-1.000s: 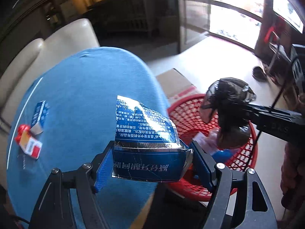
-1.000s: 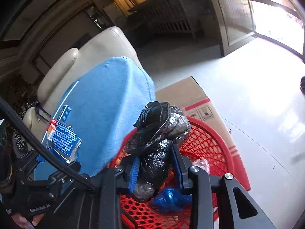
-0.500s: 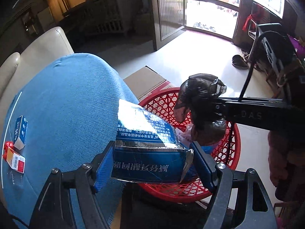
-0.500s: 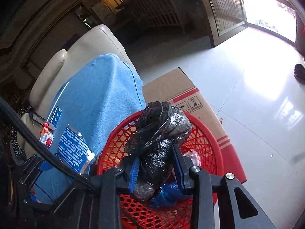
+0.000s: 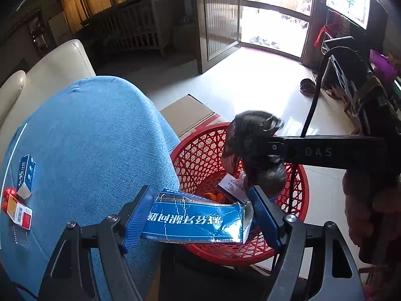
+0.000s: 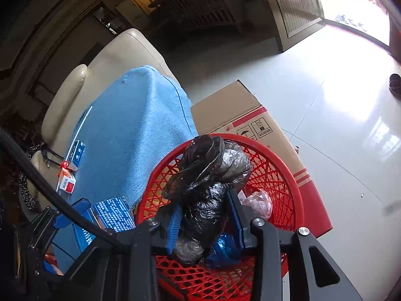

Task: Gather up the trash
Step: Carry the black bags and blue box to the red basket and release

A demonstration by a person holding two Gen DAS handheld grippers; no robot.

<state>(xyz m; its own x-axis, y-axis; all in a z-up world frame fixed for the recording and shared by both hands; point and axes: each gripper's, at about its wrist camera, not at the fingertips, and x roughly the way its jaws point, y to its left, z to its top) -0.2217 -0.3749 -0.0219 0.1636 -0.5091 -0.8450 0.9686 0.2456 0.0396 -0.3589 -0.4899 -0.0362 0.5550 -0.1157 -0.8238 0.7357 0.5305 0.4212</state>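
Both tools hang over the red basket [image 5: 295,183], presumably so each piece of trash will drop straight in when released. The left tool [image 5: 200,215] is clamped on a flattened blue box [image 5: 195,222] with white printed characters and creased, silvery torn edges, held level just above the basket's near rim beside the blue-covered counter [image 5: 87,150]. The right tool [image 6: 205,219] grips a crumpled black plastic bag [image 6: 205,175], knotted and glossy, over the basket's middle. A small blue carton [image 5: 26,173] and a red packet [image 5: 18,212] lie on the counter.
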